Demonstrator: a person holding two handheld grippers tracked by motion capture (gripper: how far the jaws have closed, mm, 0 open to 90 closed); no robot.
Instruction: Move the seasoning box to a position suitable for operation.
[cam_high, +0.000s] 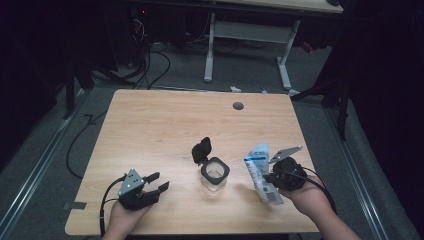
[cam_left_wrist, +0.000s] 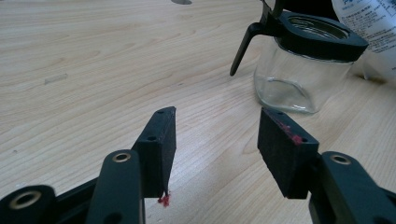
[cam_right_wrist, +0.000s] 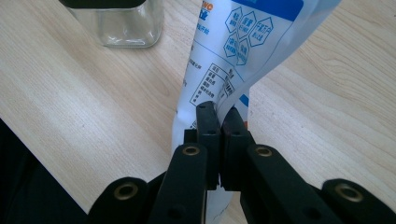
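1. Right tool (cam_right_wrist: 219, 116) is closed tight on the lower edge of the white-blue pouch (cam_right_wrist: 233, 51), holding it upright just beside the glass jar (cam_high: 215, 172), probably for pouring;
2. Jar stands mid-counter (cam_high: 165, 125), lid (cam_high: 201, 150) flipped open;
3. Left tool (cam_left_wrist: 215, 140) rests open, empty, near the jar.

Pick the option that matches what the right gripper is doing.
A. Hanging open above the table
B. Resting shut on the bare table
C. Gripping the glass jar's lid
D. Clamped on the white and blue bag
D: the right gripper has its jaws pinched together on the white and blue bag, with the glass jar standing apart.
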